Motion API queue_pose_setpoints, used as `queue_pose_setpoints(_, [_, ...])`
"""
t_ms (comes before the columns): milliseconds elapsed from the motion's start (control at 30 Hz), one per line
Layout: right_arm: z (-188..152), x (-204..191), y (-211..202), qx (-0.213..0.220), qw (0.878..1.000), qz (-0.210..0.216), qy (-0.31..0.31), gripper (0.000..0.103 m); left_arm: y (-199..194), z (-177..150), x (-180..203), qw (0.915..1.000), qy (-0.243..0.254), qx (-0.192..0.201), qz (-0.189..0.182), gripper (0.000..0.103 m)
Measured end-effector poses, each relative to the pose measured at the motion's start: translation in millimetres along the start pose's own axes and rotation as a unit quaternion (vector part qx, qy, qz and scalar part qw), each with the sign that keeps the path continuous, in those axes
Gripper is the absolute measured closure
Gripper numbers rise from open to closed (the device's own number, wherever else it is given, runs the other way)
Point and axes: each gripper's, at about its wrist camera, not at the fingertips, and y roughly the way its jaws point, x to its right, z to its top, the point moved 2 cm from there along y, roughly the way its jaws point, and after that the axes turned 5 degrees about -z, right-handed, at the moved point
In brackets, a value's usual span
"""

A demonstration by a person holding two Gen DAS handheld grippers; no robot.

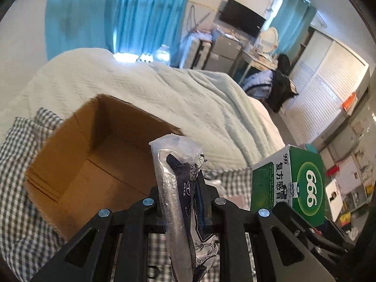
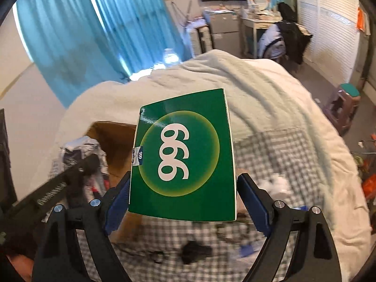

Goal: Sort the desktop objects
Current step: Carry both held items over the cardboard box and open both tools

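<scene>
My left gripper [image 1: 182, 195] is shut on a clear plastic packet [image 1: 181, 188] with a dark item inside, held upright just in front of an open brown cardboard box [image 1: 98, 155]. My right gripper [image 2: 183, 197] is shut on a green medicine box [image 2: 185, 157] marked 999, held above the checked cloth. That green box also shows in the left wrist view [image 1: 291, 183], to the right of the packet. In the right wrist view the left gripper with its packet [image 2: 80, 155] is at the left, by the cardboard box [image 2: 115, 138].
A checked cloth [image 2: 277, 155] covers the surface, beside a pale green blanket [image 1: 188, 94]. A black clip-like object [image 2: 195, 251], a small ring [image 2: 157, 256] and white crumpled material [image 2: 277, 183] lie on the cloth. Blue curtains [image 1: 122, 14] hang behind.
</scene>
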Motion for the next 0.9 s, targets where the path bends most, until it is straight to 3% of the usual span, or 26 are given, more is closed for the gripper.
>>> queue_pose_setpoints(267, [-6.9,-45.2,12.1,-0.001,1.000,0.019,0.006,0.016,-17.6,3.1,-48.8,0.9989,-0.026,0.034,0.019,0.085])
queue_pose_setpoints(900, [-12.8,-120.2,56.4,-0.012,0.997,0.061,0.040,0.016,-19.8,-16.7,-138.2,0.9943,-0.085,0.033,0.056,0.085])
